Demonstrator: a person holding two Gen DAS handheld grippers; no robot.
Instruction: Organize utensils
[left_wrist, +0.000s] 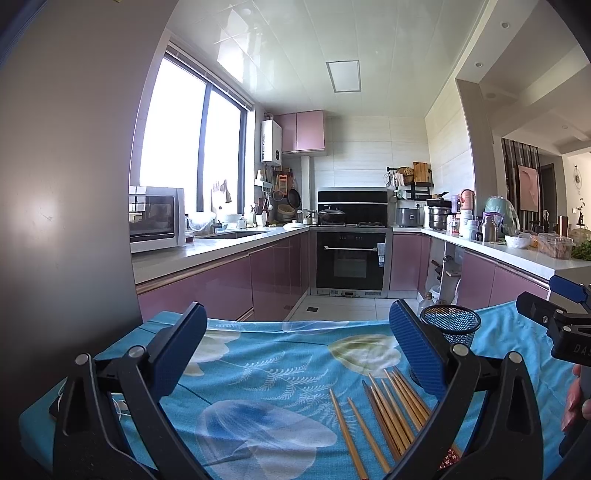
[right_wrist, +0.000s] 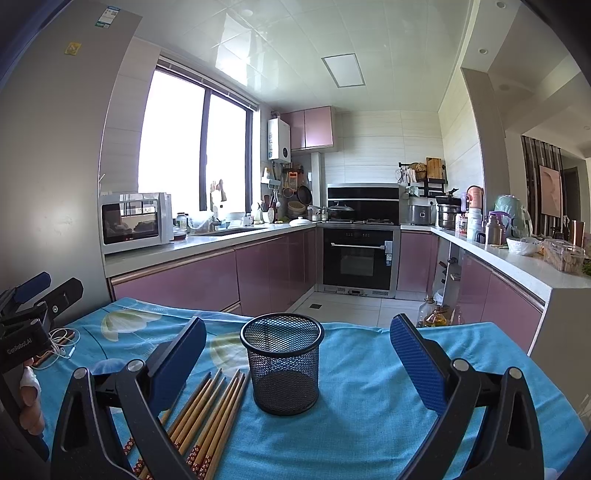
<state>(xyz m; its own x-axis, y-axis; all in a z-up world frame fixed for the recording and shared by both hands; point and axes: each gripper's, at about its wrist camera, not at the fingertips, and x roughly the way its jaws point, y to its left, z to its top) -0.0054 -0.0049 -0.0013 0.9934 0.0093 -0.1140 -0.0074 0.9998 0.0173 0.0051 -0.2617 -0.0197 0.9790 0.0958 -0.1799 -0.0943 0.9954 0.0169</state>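
Note:
Several wooden chopsticks (left_wrist: 384, 413) lie flat on a blue flowered tablecloth (left_wrist: 280, 373), fanned side by side. In the right wrist view the chopsticks (right_wrist: 207, 417) lie just left of an upright, empty black mesh holder (right_wrist: 282, 365). The holder (left_wrist: 452, 326) also shows behind my left gripper's right finger. My left gripper (left_wrist: 299, 350) is open and empty above the cloth, left of the chopsticks. My right gripper (right_wrist: 297, 362) is open and empty, its jaws standing wide on either side of the holder without touching it.
White earphones and a phone (right_wrist: 59, 347) lie at the cloth's left edge. A grey fridge wall (left_wrist: 62, 184) stands close on the left. Beyond the table's far edge are the kitchen floor, pink cabinets (right_wrist: 266, 273) and bottles (right_wrist: 432, 314) on the floor.

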